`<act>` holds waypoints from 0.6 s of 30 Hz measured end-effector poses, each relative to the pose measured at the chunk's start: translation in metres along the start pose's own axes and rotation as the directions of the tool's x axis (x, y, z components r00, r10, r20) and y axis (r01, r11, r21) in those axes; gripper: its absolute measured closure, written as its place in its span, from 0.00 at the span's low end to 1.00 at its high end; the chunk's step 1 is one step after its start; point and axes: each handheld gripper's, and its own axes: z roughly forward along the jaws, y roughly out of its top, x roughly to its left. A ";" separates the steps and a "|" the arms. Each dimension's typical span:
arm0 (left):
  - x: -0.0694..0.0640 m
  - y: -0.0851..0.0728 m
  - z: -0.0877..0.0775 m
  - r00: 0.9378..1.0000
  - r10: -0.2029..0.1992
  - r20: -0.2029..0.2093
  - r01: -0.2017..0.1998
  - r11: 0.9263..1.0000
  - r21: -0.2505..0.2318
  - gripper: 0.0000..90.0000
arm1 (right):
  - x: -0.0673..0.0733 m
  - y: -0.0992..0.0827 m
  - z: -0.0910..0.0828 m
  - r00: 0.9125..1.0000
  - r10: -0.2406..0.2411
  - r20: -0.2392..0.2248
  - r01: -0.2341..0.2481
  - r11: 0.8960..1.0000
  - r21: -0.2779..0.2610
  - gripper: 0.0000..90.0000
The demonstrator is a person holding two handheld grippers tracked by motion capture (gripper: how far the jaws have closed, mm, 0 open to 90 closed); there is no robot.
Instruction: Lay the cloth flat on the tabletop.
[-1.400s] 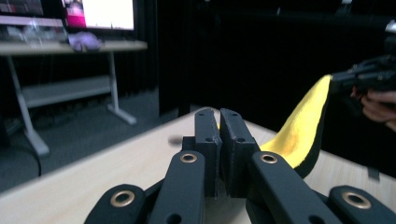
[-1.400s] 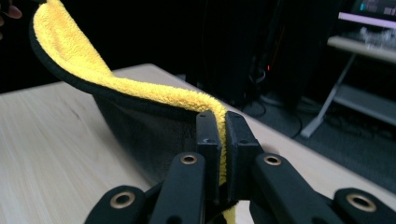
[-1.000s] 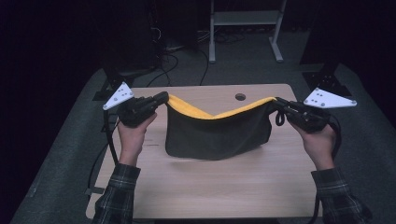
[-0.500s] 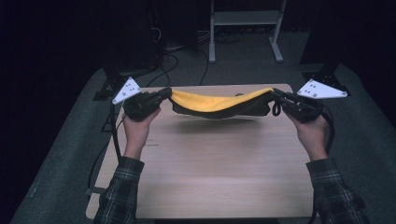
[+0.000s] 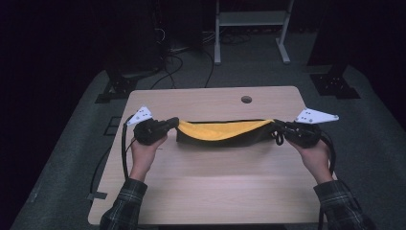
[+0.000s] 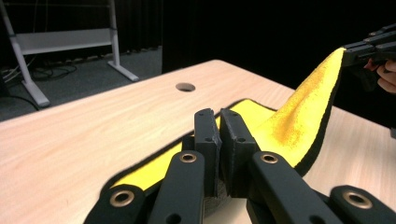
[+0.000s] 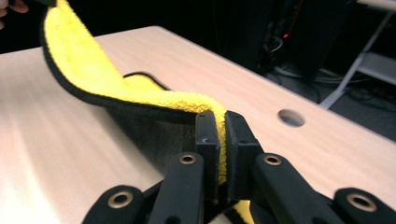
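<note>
My left tool (image 5: pixel 168 125) at nine o'clock and right tool (image 5: pixel 280 129) at three pinch the cloth (image 5: pixel 222 130) corners, spreading it over the table (image 5: pixel 210 187)

Your cloth (image 5: pixel 222 132) is yellow and fuzzy on one face, black on the other, with a black edge running around it. It hangs stretched by its two ends across the middle of the table, pinched at each end, with its middle sagging down onto the wood, where the black side folds under and the yellow side faces up. In the left gripper view the cloth (image 6: pixel 299 116) rises from the tabletop in a tilted sweep to its far end; in the right gripper view it (image 7: pixel 112 88) curves up the same way.
</note>
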 end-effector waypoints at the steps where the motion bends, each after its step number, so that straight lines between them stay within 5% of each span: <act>1: -0.001 -0.002 -0.001 1.000 0.004 0.000 -0.004 1.000 0.009 0.95 | 0.004 -0.006 -0.003 1.000 -0.004 -0.014 0.005 1.000 0.007 0.94; 11: -0.018 -0.029 -0.027 1.000 0.001 0.021 -0.003 0.998 0.070 0.95 | 0.025 -0.032 -0.025 0.995 -0.013 -0.101 0.018 0.998 0.055 0.94; 18: -0.034 -0.053 -0.040 0.999 -0.015 0.028 0.010 0.989 0.151 0.95 | 0.044 -0.059 -0.034 0.987 -0.014 -0.158 0.035 0.990 0.134 0.94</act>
